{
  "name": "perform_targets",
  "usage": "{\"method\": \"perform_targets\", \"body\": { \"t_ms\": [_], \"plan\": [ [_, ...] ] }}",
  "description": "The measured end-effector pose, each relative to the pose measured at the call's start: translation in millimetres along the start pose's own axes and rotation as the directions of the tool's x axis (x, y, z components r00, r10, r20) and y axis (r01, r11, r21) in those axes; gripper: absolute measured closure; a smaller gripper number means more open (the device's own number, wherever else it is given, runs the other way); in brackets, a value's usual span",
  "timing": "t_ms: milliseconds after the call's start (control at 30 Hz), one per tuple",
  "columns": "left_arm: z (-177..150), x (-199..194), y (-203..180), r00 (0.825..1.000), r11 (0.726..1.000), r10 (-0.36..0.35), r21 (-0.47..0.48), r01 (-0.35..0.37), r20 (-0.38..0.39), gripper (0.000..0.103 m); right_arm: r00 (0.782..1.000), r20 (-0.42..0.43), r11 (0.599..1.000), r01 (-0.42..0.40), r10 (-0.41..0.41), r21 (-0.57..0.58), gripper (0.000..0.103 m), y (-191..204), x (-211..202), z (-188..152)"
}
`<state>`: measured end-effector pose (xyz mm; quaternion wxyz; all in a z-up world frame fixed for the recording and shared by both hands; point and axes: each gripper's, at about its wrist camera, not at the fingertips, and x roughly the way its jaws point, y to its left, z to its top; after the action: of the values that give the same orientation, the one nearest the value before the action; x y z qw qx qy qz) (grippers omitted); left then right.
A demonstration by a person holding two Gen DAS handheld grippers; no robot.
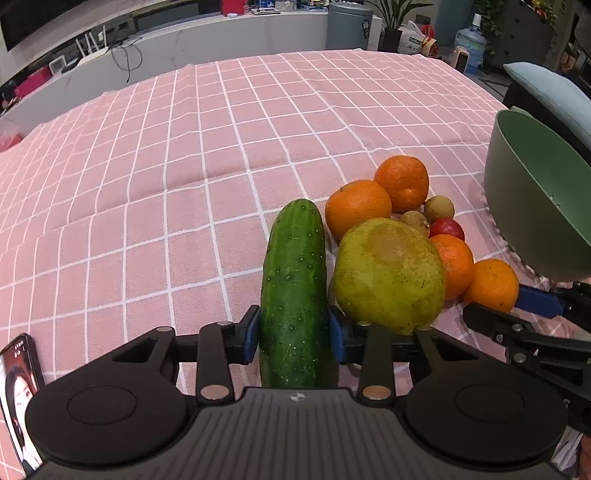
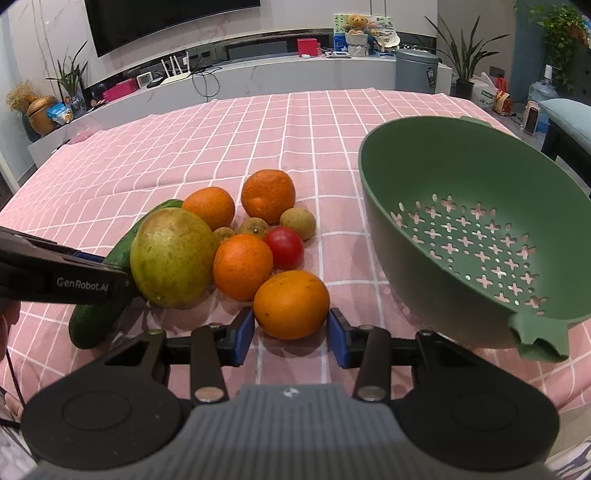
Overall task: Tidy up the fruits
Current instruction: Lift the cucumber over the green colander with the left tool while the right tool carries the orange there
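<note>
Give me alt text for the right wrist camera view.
The right gripper straddles an orange on a pink checked tablecloth. Behind lie more oranges, a tomato, a pear and a cucumber; an empty green colander sits right.

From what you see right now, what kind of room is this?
Probably a home living room: a large wall-mounted black television, a long white media console with white routers and cables, and potted green houseplants behind the pink checked tablecloth.

A big dark television (image 2: 162, 22) is hung on the pale wall. Below it, a long white shelf (image 2: 258, 75) is filled with small things. Green plants (image 2: 461, 55) are kept nearby.
</note>
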<state>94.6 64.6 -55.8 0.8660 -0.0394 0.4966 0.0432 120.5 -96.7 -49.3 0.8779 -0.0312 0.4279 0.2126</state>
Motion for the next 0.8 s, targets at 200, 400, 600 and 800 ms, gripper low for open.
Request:
{"method": "perform_targets", "body": {
  "t_ms": [200, 400, 600, 800],
  "plan": [
    [-0.5, -16.9, 16.9, 0.999, 0.992, -0.03, -0.125, 0.034, 0.029, 0.061, 1.0, -0.002, 1.0, -0.025, 0.025, 0.007, 0.064, -1.3, -4.7, -1.0],
    [3.1, -35.4, 24.9, 0.997, 0.978, -0.041, -0.202, 0.053, 0.064, 0.061, 0.998, 0.01, 0.998, -0.056, 0.055, 0.011, 0.064, -1.4, -15.4, 1.9],
    [15.8, -67.2, 10.4, 0.987, 0.98, -0.038, -0.186, 0.067, 0.154, 0.061, 0.989, 0.094, 0.994, -0.111, 0.112, -0.013, 0.064, 0.5, -45.4, 15.9],
    [39.1, -101.5, -19.3, 0.966, 0.987, -0.05, -0.137, 0.087, 0.255, 0.061, 0.976, 0.176, 0.99, -0.12, 0.13, -0.068, 0.064, -7.0, -79.1, 35.1]
  ]
}}
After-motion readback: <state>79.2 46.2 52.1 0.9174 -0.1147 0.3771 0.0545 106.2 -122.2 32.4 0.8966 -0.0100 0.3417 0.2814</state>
